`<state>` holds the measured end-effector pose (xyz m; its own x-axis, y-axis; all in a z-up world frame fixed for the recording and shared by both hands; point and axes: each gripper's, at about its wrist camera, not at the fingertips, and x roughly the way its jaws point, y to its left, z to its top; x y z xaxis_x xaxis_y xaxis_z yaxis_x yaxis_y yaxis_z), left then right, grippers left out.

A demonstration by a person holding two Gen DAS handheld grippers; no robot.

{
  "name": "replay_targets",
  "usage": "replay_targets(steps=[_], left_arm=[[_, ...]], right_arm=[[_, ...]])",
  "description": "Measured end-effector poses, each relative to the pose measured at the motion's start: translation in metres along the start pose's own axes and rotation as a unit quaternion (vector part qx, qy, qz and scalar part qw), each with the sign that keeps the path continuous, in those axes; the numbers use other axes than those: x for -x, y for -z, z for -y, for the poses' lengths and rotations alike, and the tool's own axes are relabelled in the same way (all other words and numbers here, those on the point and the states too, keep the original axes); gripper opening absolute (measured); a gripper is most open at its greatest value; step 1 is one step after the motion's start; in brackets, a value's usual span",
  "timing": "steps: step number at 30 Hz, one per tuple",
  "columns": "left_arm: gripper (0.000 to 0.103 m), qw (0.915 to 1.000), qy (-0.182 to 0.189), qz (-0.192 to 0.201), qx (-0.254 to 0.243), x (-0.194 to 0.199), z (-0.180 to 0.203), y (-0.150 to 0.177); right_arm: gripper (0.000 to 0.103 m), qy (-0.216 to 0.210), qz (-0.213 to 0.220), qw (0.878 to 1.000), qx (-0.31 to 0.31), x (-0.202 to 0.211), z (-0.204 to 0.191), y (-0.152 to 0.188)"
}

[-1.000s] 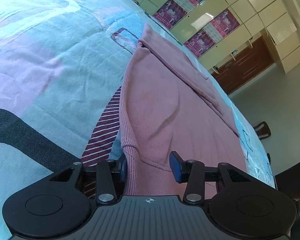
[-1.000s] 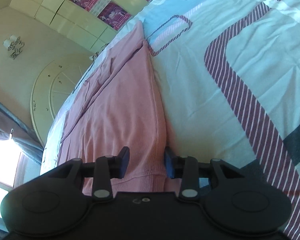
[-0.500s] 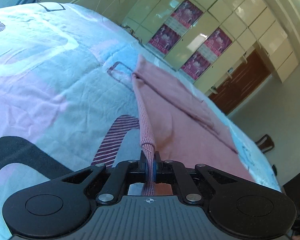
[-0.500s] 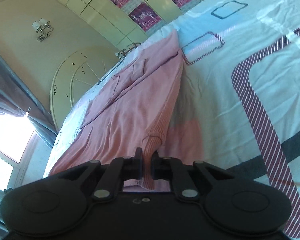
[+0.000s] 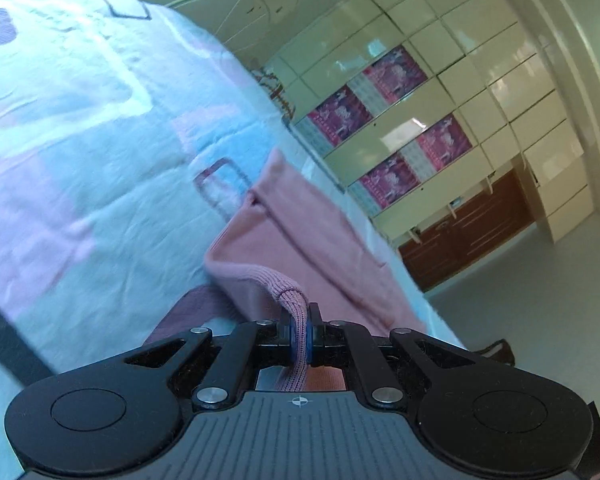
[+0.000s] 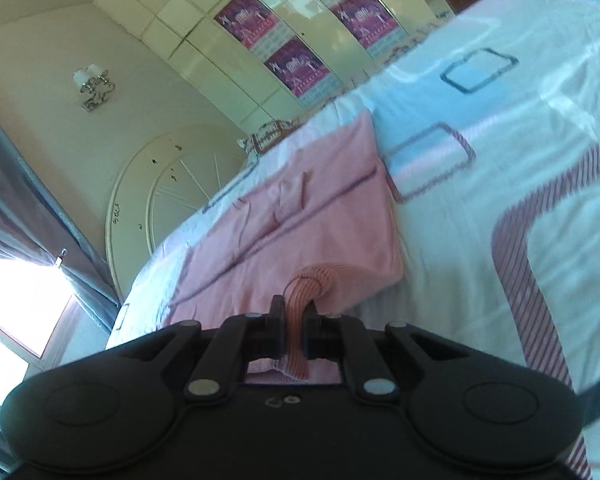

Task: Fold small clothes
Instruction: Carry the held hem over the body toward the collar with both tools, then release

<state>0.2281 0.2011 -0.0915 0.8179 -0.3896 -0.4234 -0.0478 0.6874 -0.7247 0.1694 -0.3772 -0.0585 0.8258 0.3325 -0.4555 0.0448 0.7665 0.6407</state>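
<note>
A pink knit garment (image 5: 300, 236) lies stretched along the patterned bedspread (image 5: 80, 160). My left gripper (image 5: 299, 330) is shut on the ribbed hem at its near left corner, and the pinched cloth rises off the bed. In the right wrist view the same pink garment (image 6: 300, 216) runs away from me. There my right gripper (image 6: 293, 330) is shut on the ribbed hem at the near right corner, also lifted. The far end of the garment still rests flat on the bed.
The bedspread (image 6: 500, 160) with pink, blue and striped shapes spreads wide to both sides. A cream wardrobe with purple posters (image 5: 400, 120) stands beyond the bed. A rounded white headboard (image 6: 172, 184) and a curtained window (image 6: 20, 300) lie to the left in the right wrist view.
Both grippers went from open around the hem to shut on it. Both then rose, lifting the near edge of the garment off the bed.
</note>
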Motion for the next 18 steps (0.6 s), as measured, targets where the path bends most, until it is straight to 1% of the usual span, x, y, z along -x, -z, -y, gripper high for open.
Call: replay_targets(steps=[3,5,8,11,13,15,18], left_arm=[[0.004,0.9996,0.011,0.018,-0.017,-0.038,0.03,-0.037],[0.004,0.9994,0.009,0.019,-0.028,-0.072,0.049,-0.063],[0.004,0.9993,0.004,0.012,-0.036,-0.128,0.065,-0.099],[0.004,0.9995,-0.005,-0.004,-0.029,-0.186,0.07,-0.127],[0.004,0.9991,-0.017,-0.022,-0.031,-0.224,0.069,-0.143],[0.004,0.9979,-0.031,-0.045,-0.034,-0.26,0.067,-0.154],[0.004,0.9949,-0.049,-0.071,-0.051,-0.304,0.062,-0.16]], right_arm=[[0.007,0.004,0.029,0.999,0.021,-0.023,-0.017,-0.043],[0.007,0.01,0.041,0.999,0.025,-0.045,-0.025,-0.073],[0.007,0.034,0.05,0.998,0.031,-0.09,-0.035,-0.116],[0.007,0.054,0.041,0.998,0.014,-0.139,-0.03,-0.151],[0.008,0.061,0.033,0.998,-0.003,-0.17,-0.022,-0.167],[0.008,0.07,0.019,0.997,-0.025,-0.201,-0.009,-0.179],[0.008,0.09,-0.001,0.995,-0.053,-0.243,0.012,-0.187]])
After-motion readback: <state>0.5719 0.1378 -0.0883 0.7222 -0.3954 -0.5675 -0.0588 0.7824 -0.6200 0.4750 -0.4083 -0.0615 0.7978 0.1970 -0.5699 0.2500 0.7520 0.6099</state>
